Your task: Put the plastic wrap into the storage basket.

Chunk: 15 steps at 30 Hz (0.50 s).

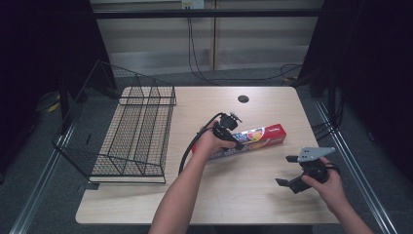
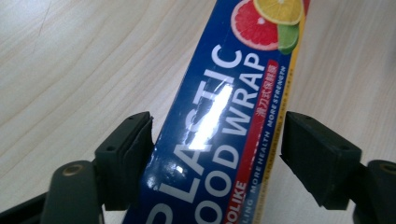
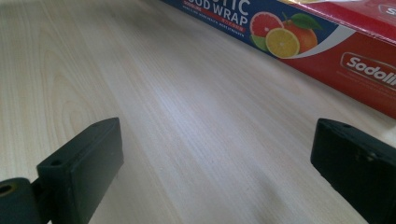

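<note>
Straddling the plastic wrap box (image 2: 219,121), left claw (image 2: 217,140) seemingly touches one side; right claw (image 3: 215,172) gapes empty.

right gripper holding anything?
No. In the right gripper view the right gripper stands wide open over bare table, apart from the plastic wrap box.

A light wooden table (image 1: 253,195) carries a black wire rack (image 1: 131,141) at its left and a plastic-wrap box (image 1: 263,136) near the middle.
</note>
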### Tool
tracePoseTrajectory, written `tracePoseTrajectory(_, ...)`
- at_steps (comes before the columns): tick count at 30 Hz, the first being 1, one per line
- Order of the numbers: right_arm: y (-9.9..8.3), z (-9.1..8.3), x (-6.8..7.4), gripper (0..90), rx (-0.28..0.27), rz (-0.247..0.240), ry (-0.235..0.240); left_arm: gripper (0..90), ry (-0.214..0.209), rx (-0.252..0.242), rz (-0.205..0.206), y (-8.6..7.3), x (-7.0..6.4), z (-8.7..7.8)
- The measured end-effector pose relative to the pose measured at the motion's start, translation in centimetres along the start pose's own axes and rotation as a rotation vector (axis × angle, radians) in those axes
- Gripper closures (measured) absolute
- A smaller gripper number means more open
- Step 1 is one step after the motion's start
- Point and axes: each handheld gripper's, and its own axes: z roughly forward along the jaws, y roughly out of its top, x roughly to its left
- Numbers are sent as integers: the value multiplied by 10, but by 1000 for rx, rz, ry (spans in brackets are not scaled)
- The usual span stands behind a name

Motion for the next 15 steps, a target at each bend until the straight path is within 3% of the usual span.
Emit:
tracePoseTrajectory(4, 0, 0, 0, 25, -3, -5, 1, 284, -5, 26, -49, 1, -2, 2)
tracePoseTrajectory(5, 0, -1, 0, 24, -3, -5, -1, 302, -13, 56, -40, 2, -2, 1)
tracePoseTrajectory(6, 0, -1, 0, 24, -3, -5, -1, 327, -13, 56, -40, 2, -2, 1)
tracePoseTrajectory(8, 0, -1, 0, 24, -5, 0, -1, 351, -28, 69, -71, 2, -6, 0)
tracePoseTrajectory(9, 0, 0, 0, 24, -4, -4, 4, 376, -26, 78, -55, 2, -6, -1)
tracePoseTrajectory(11, 0, 0, 0, 24, -3, -4, 2, 399, -17, 88, -95, 2, -12, -2)
tracePoseTrajectory(15, 0, -1, 0, 24, -10, -6, 9, 431, -16, 108, -88, 3, -15, -5)
